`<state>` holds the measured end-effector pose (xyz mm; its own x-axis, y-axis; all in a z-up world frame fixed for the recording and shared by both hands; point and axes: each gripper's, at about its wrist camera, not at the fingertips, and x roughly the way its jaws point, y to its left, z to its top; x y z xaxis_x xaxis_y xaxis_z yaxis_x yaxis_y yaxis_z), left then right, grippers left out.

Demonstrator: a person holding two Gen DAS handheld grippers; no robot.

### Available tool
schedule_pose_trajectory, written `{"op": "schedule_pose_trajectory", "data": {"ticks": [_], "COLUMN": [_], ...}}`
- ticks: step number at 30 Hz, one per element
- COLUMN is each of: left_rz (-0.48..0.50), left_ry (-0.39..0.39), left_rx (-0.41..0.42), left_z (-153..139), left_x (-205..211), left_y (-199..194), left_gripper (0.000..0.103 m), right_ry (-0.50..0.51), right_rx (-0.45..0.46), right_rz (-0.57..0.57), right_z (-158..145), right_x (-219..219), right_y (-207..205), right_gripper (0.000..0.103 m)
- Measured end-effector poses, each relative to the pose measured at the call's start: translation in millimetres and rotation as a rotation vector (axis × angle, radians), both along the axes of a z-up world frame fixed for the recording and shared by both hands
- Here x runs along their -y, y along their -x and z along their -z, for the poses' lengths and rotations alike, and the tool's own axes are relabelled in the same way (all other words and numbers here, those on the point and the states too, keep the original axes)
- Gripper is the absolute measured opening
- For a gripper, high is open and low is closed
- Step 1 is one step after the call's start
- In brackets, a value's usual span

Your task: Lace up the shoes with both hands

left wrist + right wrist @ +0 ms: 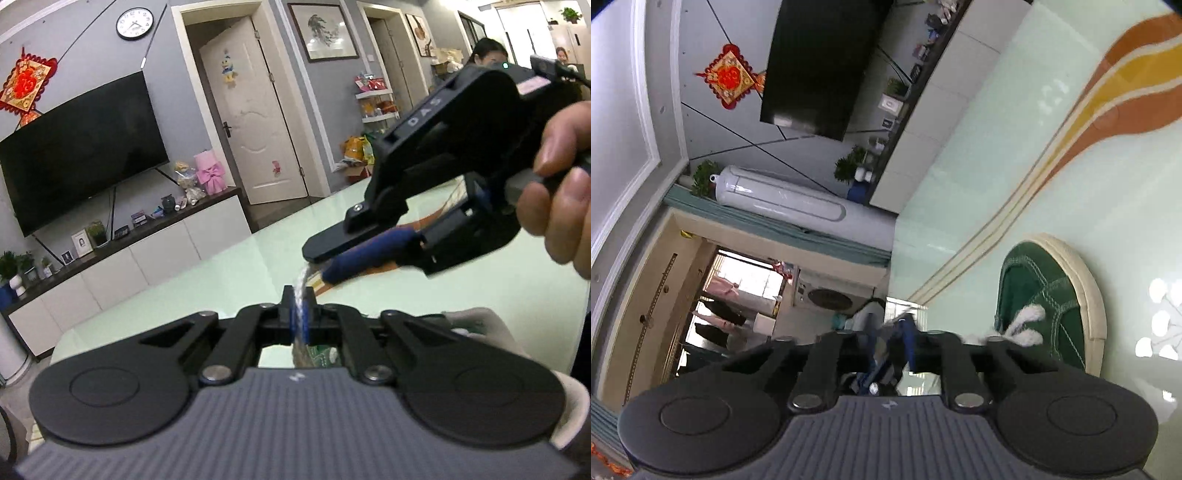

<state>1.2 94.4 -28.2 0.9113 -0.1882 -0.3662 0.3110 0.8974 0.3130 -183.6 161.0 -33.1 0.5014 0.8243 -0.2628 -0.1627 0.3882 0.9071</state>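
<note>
The left gripper [300, 314], at lower centre of the left wrist view, has its 2 fingers pinched tight on a white woven shoelace [303, 284]. The right gripper [325, 258], held by a hand [561, 184] at right, shows its 2 blue-padded fingers narrowly parted, the lace running between them. The green canvas shoe [1045, 295] with cream rubber sole lies on the pale green glass table [979, 147], lower right of the right wrist view.

**Even daylight, heavy fisheye warp**

Both views are evenly bright. The glossy table [979, 177] mirrors ceiling lamps at four o'clock. A window [746, 280] blows out at eight o'clock. Edges bow strongly; nearby gripper parts are blurred.
</note>
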Motion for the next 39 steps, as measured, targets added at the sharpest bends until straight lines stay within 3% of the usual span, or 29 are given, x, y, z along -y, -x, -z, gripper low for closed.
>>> {"op": "schedule_pose_trajectory", "data": {"ticks": [2,4,5,8,12,17,18,19,27,30,35,36,39], "left_rz": [0.001,0.003,0.018,0.069,0.07,0.057,0.054,0.05,0.065,0.065,0.059,0.056,0.067], "left_ry": [-0.012,-0.017,-0.022,-0.071,-0.155,-0.141,-0.136,-0.131,-0.138,-0.155,-0.166,-0.17,-0.162], "left_rx": [-0.001,0.019,0.04,0.083,0.072,0.075,0.068,0.058,0.047,0.04,0.036,0.039,0.036], "left_z": [0.8,-1.7,-4.3,-7.0,5.4,4.0,3.3,3.3,4.1,5.6,5.8,5.3,3.0], "left_x": [0.7,1.5,3.2,13.9,29.8,30.5,30.0,29.2,29.3,29.5,28.6,28.8,29.5], "left_y": [0.4,3.3,6.8,16.5,14.7,11.9,11.3,9.8,12.9,12.8,12.9,13.5,15.1], "left_gripper": [0.01,0.034,0.036,0.036,0.034,0.022,0.009,0.003,0.003,0.003,0.004,0.006,0.027], "right_ry": [0.017,0.05,0.071,0.077,0.075,0.057,0.053,0.041,0.056,0.065,0.097,0.095,0.091], "right_rx": [0.023,0.035,0.035,0.026,0.019,0.009,0.008,0.013,-0.001,0.004,0.025,0.02,0.02], "right_rz": [0.024,0.064,0.074,0.052,0.007,0.005,0.007,0.019,0.059,0.075,0.076,0.082,0.113], "right_z": [-4.8,-5.9,-3.0,1.4,2.9,-0.3,-1.0,-2.3,-2.1,0.3,-0.8,-0.5,1.2], "right_x": [0.6,3.3,0.4,-5.8,-12.8,-9.6,-8.9,-7.4,-0.1,4.0,-1.1,-0.6,2.4], "right_y": [-3.6,-1.1,-4.4,-3.3,4.1,10.3,11.2,11.7,14.5,16.6,22.9,23.5,25.4], "right_gripper": [0.003,0.003,0.003,0.004,0.004,0.004,0.007,0.009,0.011,0.004,0.004,0.004,0.004]}}
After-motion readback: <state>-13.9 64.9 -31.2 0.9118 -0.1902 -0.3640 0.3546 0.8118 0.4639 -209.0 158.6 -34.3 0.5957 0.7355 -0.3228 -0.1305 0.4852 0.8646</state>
